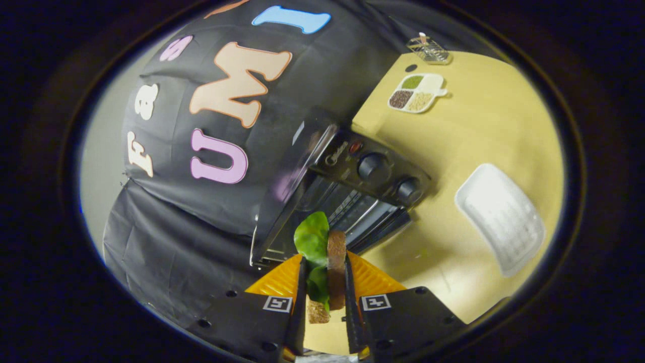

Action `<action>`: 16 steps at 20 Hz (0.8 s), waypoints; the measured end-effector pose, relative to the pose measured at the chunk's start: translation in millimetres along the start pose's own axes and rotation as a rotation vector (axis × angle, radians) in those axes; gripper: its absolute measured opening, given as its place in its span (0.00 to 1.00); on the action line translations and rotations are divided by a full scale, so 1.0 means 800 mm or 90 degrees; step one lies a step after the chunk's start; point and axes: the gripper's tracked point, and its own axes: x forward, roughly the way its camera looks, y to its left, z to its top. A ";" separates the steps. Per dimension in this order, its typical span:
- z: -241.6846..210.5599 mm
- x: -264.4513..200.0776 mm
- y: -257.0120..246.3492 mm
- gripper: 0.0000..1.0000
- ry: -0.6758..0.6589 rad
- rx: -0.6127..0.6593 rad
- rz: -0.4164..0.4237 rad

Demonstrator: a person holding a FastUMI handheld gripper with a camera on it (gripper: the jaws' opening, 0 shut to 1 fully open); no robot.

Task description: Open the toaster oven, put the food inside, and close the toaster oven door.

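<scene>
A pale yellow counter [484, 136] is seen tilted, with the booth's black cloth wall behind it. On the counter, against the wall, a dark toaster oven [347, 196] is set; its control panel with two round knobs [373, 166] is turned toward the open counter, and its door appears to be folded down, though the angle makes this hard to confirm. The wire rack inside can be made out through the opening.

Well apart from the oven, a white ridged tray [501, 219] is laid on the counter. Farther back, a small white divided dish [417, 93] with green, dark and pale contents is placed, and beyond it, at the counter's far edge, a small wire rack [428, 50] is seen.

Just ahead of the oven's opening, the food, a sandwich [330, 267] of brown bread with a green leaf sticking out on one side, is held upright. It is pinched between the two fingers of the gripper [325, 285], which are pressed against its two flat sides.
</scene>
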 end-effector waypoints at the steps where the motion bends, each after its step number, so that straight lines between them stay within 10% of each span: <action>1: -0.004 0.013 0.006 0.36 -0.004 0.016 0.009; 16: 0.004 0.136 0.020 0.35 -0.138 0.123 0.041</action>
